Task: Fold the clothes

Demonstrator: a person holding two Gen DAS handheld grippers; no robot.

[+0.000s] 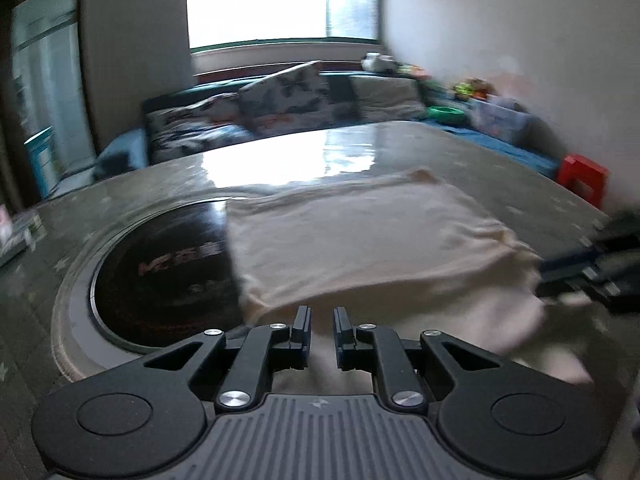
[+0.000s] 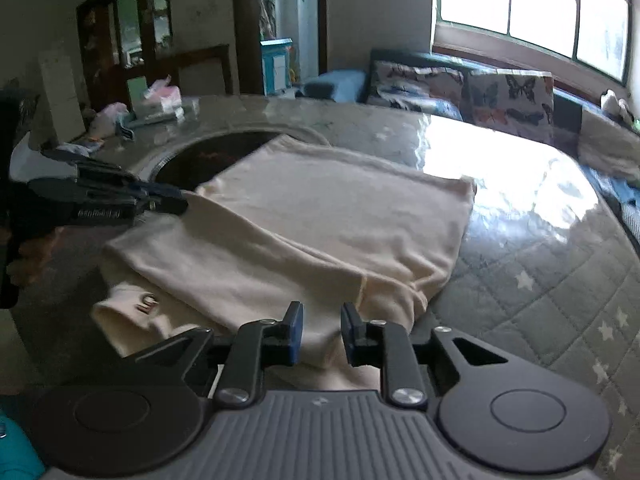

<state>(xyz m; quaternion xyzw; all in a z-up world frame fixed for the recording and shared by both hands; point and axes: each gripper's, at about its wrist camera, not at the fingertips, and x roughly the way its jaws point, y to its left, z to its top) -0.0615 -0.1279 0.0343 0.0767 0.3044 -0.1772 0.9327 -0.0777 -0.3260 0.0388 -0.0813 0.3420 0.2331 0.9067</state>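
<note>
A cream garment lies partly folded on the round table, and also shows in the right wrist view. My left gripper is open, its fingers just above the garment's near edge with cloth below the gap. It also shows at the left of the right wrist view, at the garment's left edge. My right gripper is open over the garment's near fold. It also shows at the right of the left wrist view, blurred, touching the garment's right corner.
The table has a grey quilted star cover and a black round inset partly under the garment. Sofa with butterfly cushions behind. Bags and boxes at the table's far left. A red stool by the wall.
</note>
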